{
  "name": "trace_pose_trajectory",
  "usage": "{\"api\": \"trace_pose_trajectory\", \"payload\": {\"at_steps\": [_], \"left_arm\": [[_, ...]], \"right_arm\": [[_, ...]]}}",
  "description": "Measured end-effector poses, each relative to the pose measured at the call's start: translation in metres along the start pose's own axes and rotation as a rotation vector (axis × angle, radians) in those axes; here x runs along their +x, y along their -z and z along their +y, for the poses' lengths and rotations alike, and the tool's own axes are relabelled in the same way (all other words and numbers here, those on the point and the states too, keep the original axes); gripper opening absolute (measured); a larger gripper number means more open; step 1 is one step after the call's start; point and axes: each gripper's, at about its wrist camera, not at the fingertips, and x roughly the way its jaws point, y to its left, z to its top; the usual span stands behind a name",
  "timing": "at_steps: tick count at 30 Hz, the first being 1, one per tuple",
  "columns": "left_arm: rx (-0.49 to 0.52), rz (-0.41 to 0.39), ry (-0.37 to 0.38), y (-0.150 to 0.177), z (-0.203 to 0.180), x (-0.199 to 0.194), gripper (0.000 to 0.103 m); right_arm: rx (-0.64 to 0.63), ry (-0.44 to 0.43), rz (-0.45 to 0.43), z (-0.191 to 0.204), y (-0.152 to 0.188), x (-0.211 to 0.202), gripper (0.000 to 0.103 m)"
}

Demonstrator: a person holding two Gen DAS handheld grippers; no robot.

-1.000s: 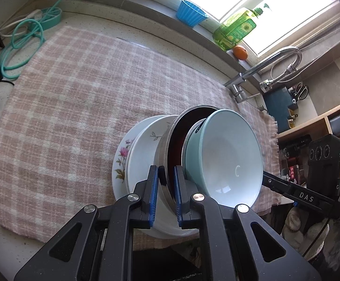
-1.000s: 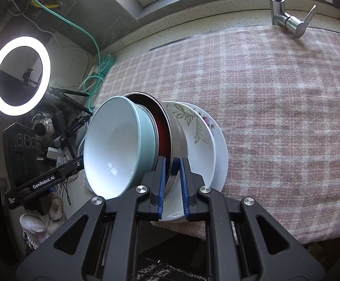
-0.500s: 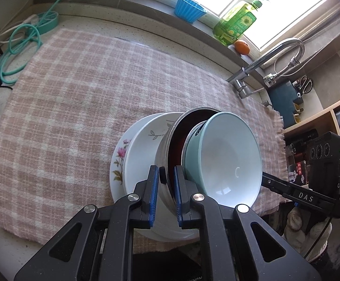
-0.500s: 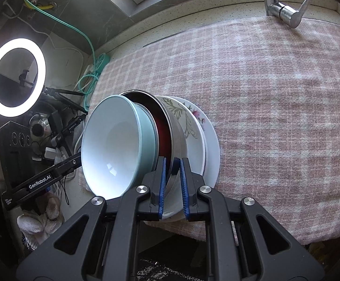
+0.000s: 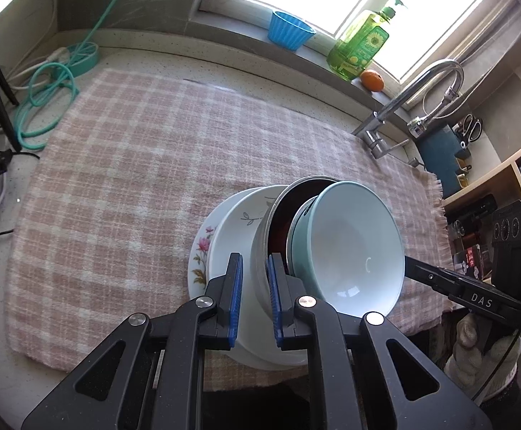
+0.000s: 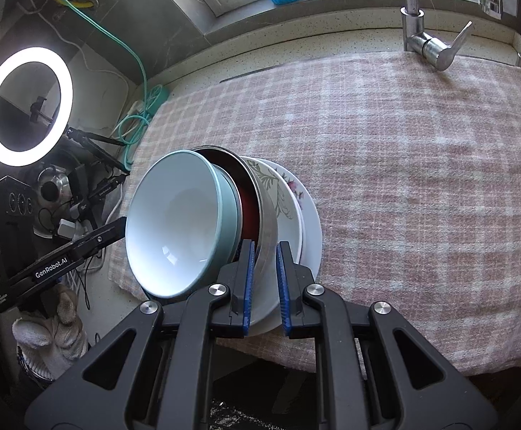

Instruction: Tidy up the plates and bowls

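Both claws gripped the steel bowl's [image 5: 260, 251] rim: left claw [image 5: 254, 301] and right claw [image 6: 263, 286] narrow on it. The pale bowl [image 5: 350, 251] nested inside, plates [image 5: 224, 236] just behind.

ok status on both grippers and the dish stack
Left gripper and right gripper both straddle steel bowl rim. Teal bowl nested inside, plates beneath, over checked cloth. Nothing obstructing.

Glossy glazed teal bowl [image 5: 350, 251] nested in brushed-metal bowl [image 6: 266, 229], over smooth floral plate [image 5: 203, 247], on coarse woven cloth [image 5: 135, 165].
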Motion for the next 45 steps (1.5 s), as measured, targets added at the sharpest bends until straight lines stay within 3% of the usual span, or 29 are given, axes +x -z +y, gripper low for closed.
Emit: {"api": "trace_pose_trajectory", "payload": {"at_steps": [13, 15, 19, 21, 24, 26, 28, 30, 34, 45], "left_arm": [[0.099, -0.097, -0.077, 0.015, -0.016, -0.032, 0.015], [0.100, -0.109, -0.078, 0.019, -0.017, -0.037, 0.026], [0.109, -0.128, -0.087, 0.027, -0.023, -0.046, 0.030], [0.113, -0.137, -0.088, 0.030, -0.027, -0.050, 0.046], [0.123, -0.166, -0.103, 0.034, -0.034, -0.057, 0.058], [0.136, -0.180, -0.117, 0.036, -0.039, -0.062, 0.061], [0.143, -0.196, -0.128, 0.038, -0.042, -0.066, 0.067], [0.144, -0.206, -0.131, 0.039, -0.044, -0.069, 0.067], [0.132, -0.214, -0.139, 0.039, -0.042, -0.072, 0.073], [0.115, -0.208, -0.179, 0.037, -0.040, -0.072, 0.073]], "right_arm": [[-0.076, 0.058, -0.102, 0.017, 0.016, -0.034, 0.014], [-0.089, 0.072, -0.122, 0.021, 0.021, -0.040, 0.014], [-0.105, 0.092, -0.149, 0.024, 0.027, -0.049, 0.014], [-0.113, 0.100, -0.160, 0.026, 0.031, -0.053, 0.014], [-0.131, 0.119, -0.182, 0.031, 0.037, -0.060, 0.015], [-0.139, 0.127, -0.202, 0.033, 0.040, -0.065, 0.021], [-0.143, 0.128, -0.225, 0.035, 0.043, -0.071, 0.046], [-0.144, 0.128, -0.257, 0.035, 0.046, -0.077, 0.060], [-0.151, 0.139, -0.302, 0.037, 0.050, -0.085, 0.075], [-0.171, 0.159, -0.341, 0.044, 0.051, -0.089, 0.084]]}}
